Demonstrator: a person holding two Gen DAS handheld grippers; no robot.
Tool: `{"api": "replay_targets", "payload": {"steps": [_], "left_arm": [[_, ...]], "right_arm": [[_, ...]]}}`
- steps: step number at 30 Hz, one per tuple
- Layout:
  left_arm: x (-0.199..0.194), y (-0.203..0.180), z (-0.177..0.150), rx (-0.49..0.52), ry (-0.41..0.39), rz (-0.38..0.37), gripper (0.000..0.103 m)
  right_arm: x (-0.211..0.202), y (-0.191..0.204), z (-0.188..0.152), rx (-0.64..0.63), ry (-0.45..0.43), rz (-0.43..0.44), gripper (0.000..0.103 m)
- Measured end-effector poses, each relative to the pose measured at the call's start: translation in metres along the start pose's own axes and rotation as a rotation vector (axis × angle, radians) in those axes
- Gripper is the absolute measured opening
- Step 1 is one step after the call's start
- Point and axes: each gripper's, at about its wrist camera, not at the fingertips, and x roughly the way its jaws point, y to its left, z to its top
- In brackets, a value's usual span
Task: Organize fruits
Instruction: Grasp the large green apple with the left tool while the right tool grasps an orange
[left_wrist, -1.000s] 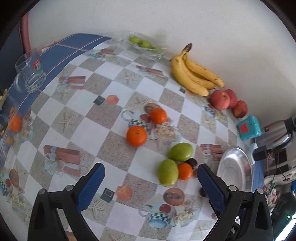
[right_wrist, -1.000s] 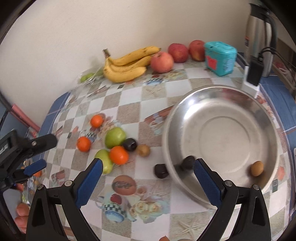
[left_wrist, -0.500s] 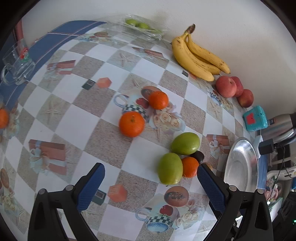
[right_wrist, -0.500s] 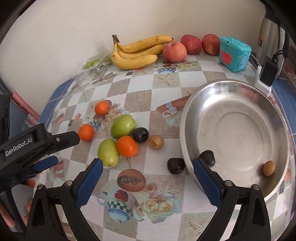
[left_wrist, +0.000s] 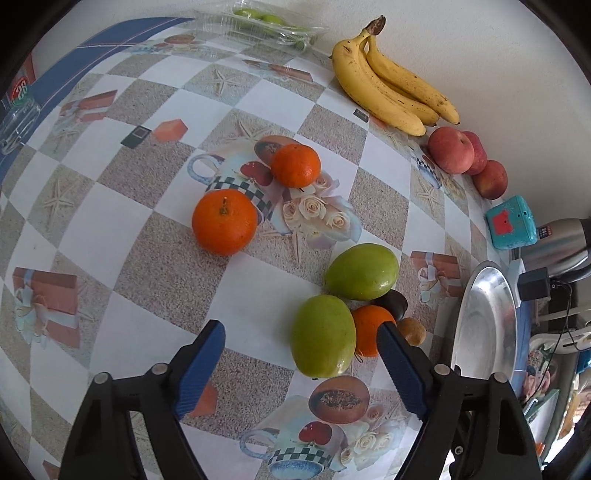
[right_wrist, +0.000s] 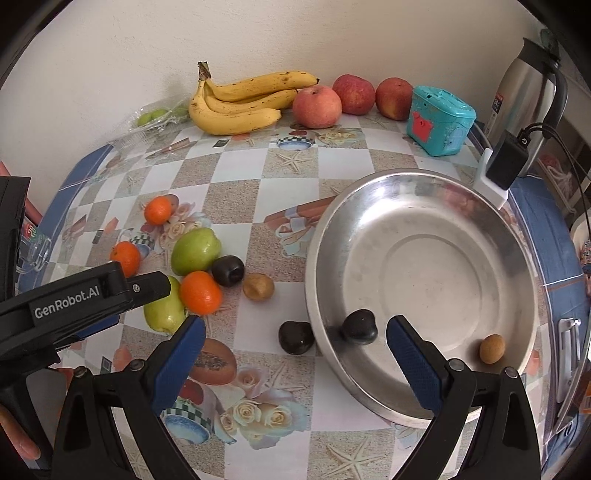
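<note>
The left gripper (left_wrist: 299, 365) was closing its jaws around a green fruit (left_wrist: 323, 336) on the near bench, pads not yet touching; the right gripper (right_wrist: 295, 354) hung with jaws spread over the steel bowl (right_wrist: 524, 236). The fruit looked firm, smooth and fairly light, best pinched across its middle. The glossy checked tablecloth (left_wrist: 155, 269) might let it roll.

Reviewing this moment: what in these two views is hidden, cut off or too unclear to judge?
- Green fruits in the clear plastic tray: left wrist view, top edge crops them; count unclear.
- Dark plum: left wrist view, mostly behind the green mangoes.
- Nearer green mango: right wrist view, partly covered by the left gripper, whose jaws are closing.
</note>
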Motion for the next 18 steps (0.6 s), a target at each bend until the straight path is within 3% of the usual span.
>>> {"api": "replay_targets", "payload": {"steps": [12,15,18], "left_arm": [[0.0068,-0.0003,-0.0011,-0.031,0.006,-0.091,0.063],[0.0081,0.0057,-0.0009,-0.081,0.022,-0.151,0.052],[0.0074,0.0055,-0.0019,-0.089,0.020,-0.154,0.051]], "right_arm": [[-0.0002,-0.0022,-0.0005,0.034,0.000,0.005,0.098],[0.0008,-0.0025,-0.0009,0.034,0.004,0.001,0.098],[0.0010,-0.0029,-0.0015,0.037,0.004,-0.002,0.098]]}}
